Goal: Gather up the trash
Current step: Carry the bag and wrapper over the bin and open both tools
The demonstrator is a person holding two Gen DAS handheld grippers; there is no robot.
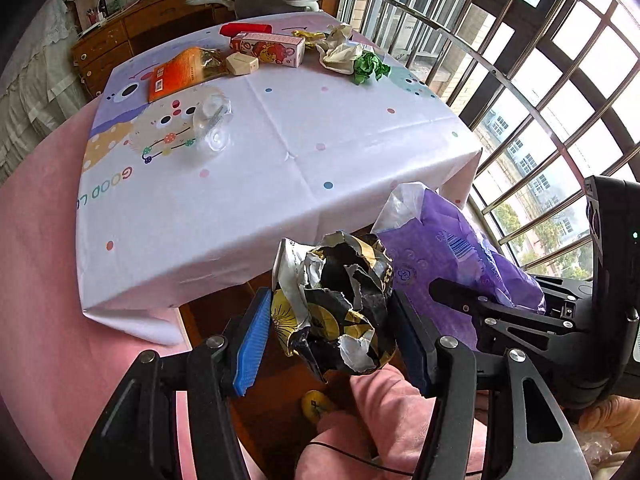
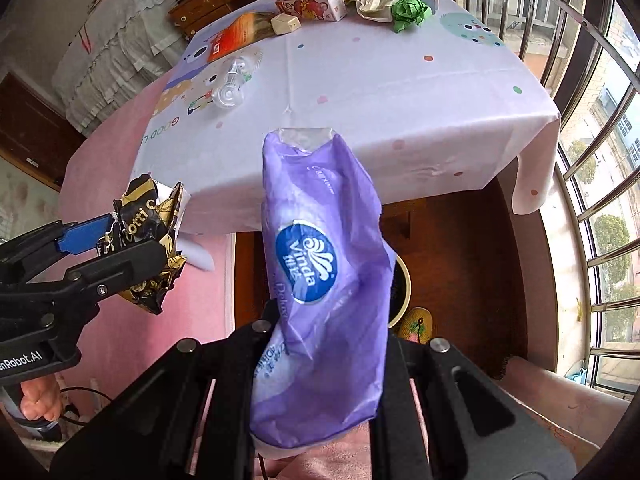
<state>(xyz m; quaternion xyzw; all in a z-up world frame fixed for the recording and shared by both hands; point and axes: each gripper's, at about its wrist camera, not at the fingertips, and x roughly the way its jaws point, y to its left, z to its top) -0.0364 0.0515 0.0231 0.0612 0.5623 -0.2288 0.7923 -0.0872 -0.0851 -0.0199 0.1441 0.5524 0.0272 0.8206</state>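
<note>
Left tongs (image 1: 332,320) clamping a crumpled black-and-gold wrapper (image 1: 340,304) between the blue pads (image 1: 252,344), holding it in the air off the near edge of the tabletop (image 1: 280,184), above the dark wooden floor. Right tongs (image 2: 320,344) gripping a purple tissue pack wrapper (image 2: 324,280) printed with a blue Vinda logo, the limp plastic standing up between the black fingers and hiding the tips. Both pieces of trash hanging side by side, near each other but apart, the black-and-gold one on the left and the purple one on the right.

Lying farther off on the white cartoon-printed tablecloth: a clear crushed plastic cup (image 1: 214,120) left of the middle crease, an orange packet (image 1: 180,72) behind it, a small beige box (image 1: 242,63) just beside a pink carton (image 1: 272,48), a red object (image 1: 244,29) at the far edge. Sitting to the far right: a crumpled cream paper wad (image 1: 340,50) touching a crumpled green paper ball (image 1: 370,66), with a bit of gold foil (image 1: 308,35) just beyond.

Showing below the right tongs: part of a round dark bin (image 2: 400,292) with a pale rim, mostly hidden behind the purple wrapper. Showing at the frame edges: a pink sleeve (image 1: 384,412) and a hand (image 2: 38,398) gripping the left handle.
</note>
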